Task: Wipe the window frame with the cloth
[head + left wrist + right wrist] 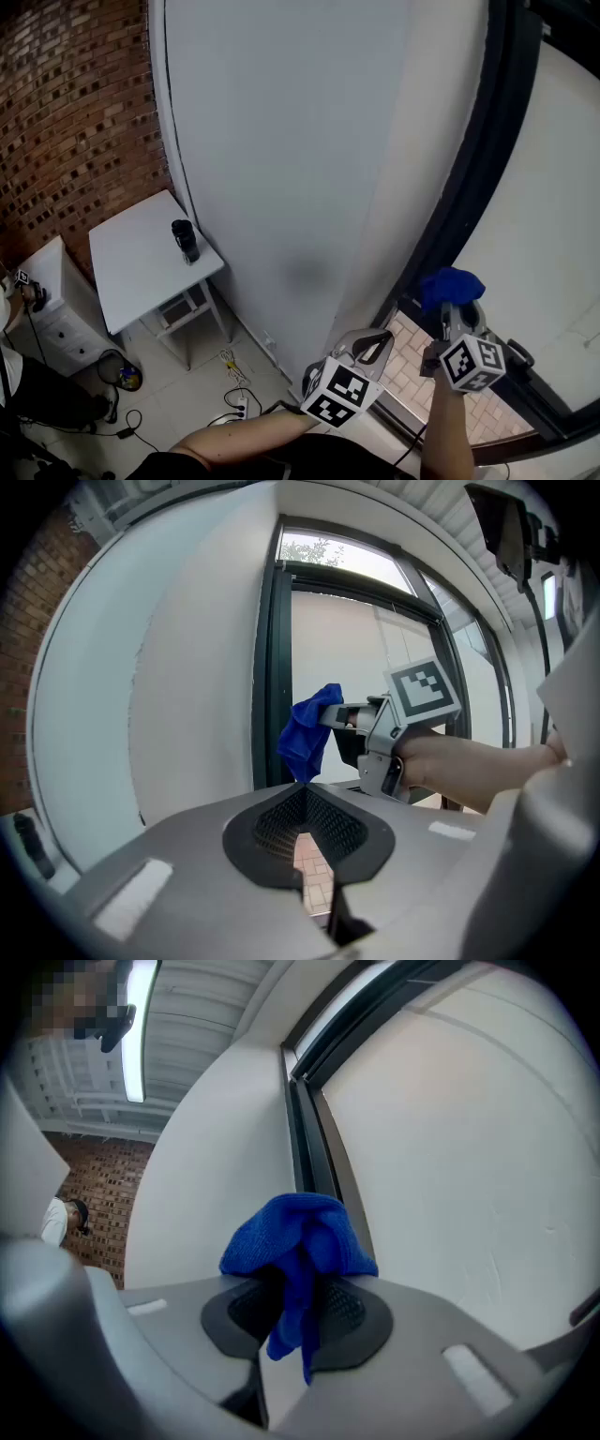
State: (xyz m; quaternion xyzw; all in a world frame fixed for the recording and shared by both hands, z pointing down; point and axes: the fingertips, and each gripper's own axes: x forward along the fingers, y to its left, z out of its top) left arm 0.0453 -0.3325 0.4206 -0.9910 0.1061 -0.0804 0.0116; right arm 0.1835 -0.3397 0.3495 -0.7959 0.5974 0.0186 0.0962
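— What can't you make out?
— Whether the cloth [298,1241] touches the window frame [469,159]. In the head view it sits right against the dark upright, low down, but no view shows contact. Its folds also cover the tips of my right gripper [457,311], so I read the grip from the pads beneath.
— And the grip?
— The jaws are clamped on it. A bunched wad bulges above and ahead of them, and 1 thin tail hangs down through the slot between the 2 pads.
— How does it look?
— Deep blue, nubbly weave, crumpled, with no flat face showing.
— The other one?
— My left gripper [305,794] is lower and to the left, pointing toward the cloth. Its jaws are closed tip to tip with nothing between them. Brick paving [314,878] shows through the slit behind the tips.
— Around you?
— A pale wall [281,141] is left of the frame. Further left, a white table [141,272] carries 1 black flask [185,240], upright, beside a brick wall [66,112].
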